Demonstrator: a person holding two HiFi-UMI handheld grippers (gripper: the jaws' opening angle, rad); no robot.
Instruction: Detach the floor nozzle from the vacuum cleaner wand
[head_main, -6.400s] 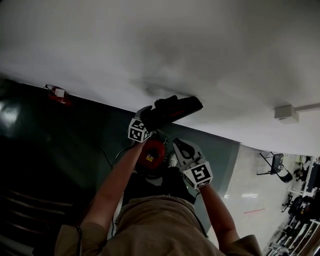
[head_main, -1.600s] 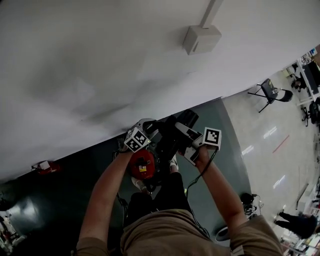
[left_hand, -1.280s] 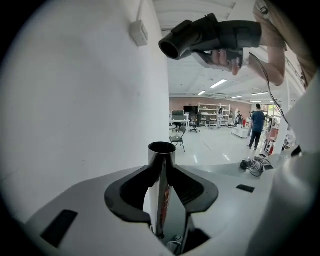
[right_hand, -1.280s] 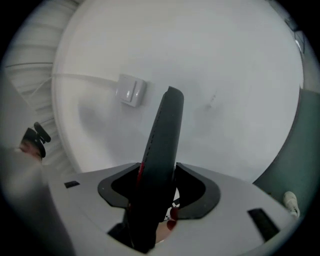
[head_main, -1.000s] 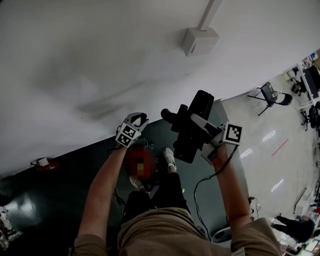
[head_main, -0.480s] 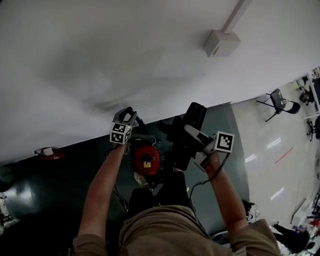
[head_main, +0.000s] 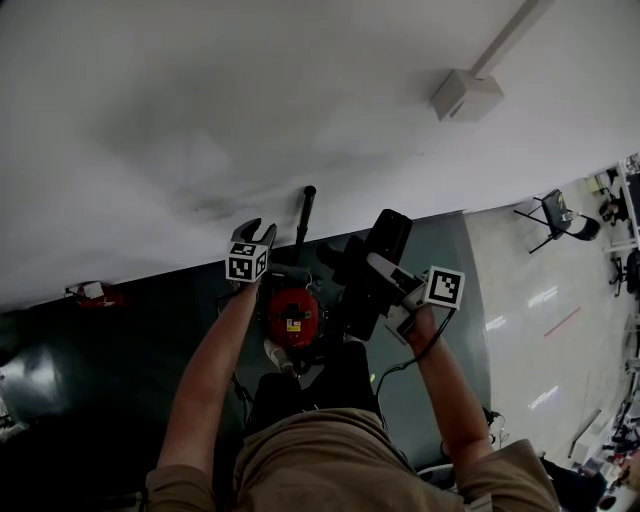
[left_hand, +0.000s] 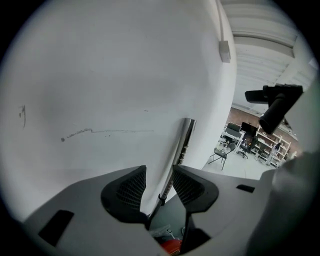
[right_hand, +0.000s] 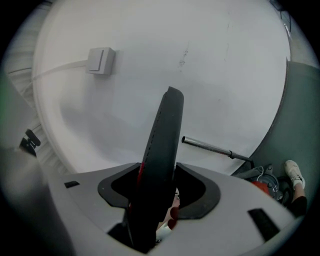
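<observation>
Closest to you, your right gripper (right_hand: 157, 181) had its 2 jaws clamped on the floor nozzle (right_hand: 162, 150), the pads pressed against both sides of the black, red-edged piece. You held it up on edge in front of your right forearm, off the wand and apart from it. Your left gripper (left_hand: 159, 182) stood to the left with its jaws spread and nothing pinched. The wand (left_hand: 181, 142) showed through the gap beyond them, close to the right pad, though the head view put it clear of that gripper. Below and between your hands, the red vacuum body (head_main: 292, 315) sat on the dark floor (head_main: 120, 380), beside your shoe (right_hand: 294, 172). The wand rose from it, slanting toward the white wall (head_main: 250, 100). Farther off, 1 box (head_main: 467, 95) was mounted on that wall, and 1 chair (head_main: 555, 212) stood on the pale flooring to the right.
</observation>
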